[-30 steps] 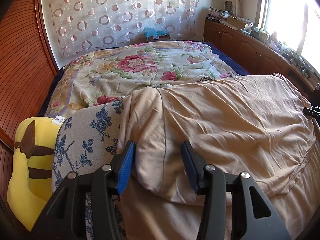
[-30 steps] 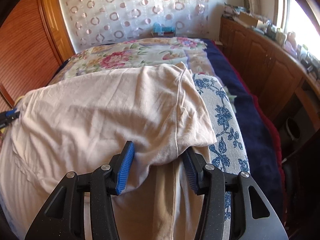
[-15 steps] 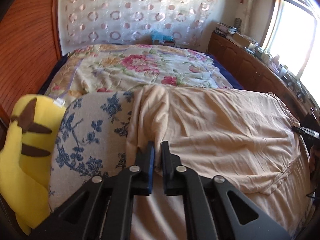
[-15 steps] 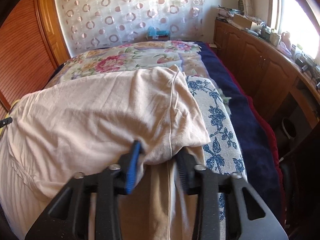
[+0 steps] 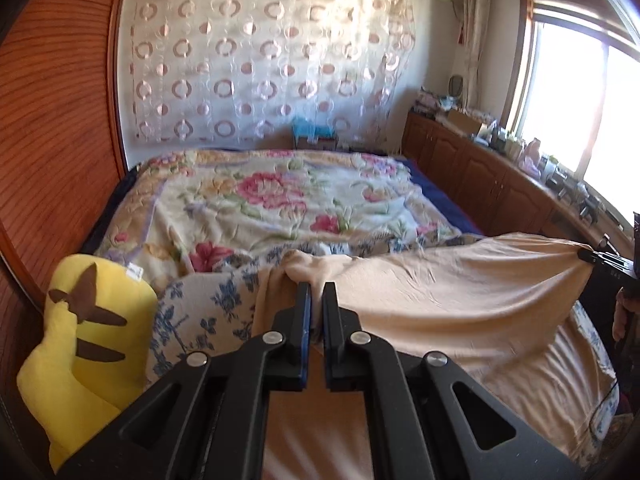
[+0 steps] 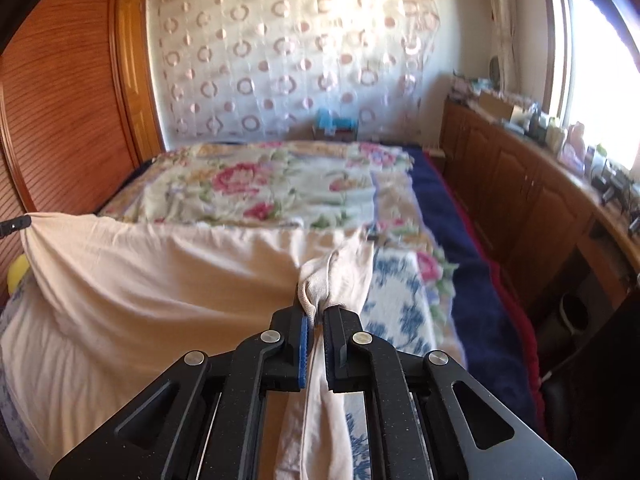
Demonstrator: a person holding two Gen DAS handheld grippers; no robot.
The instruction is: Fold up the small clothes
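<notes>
Tension kept even across the beige shirt (image 5: 460, 292), pinched at one corner by the closed left gripper (image 5: 314, 304) and at the other by the closed right gripper (image 6: 316, 312), raised over the bed (image 6: 280, 184), then carried forward level to fold.

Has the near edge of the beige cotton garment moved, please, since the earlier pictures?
Yes. The beige cotton garment has risen off the blue-flowered cushion, its edge pinched by both tongs, left and right.
</notes>
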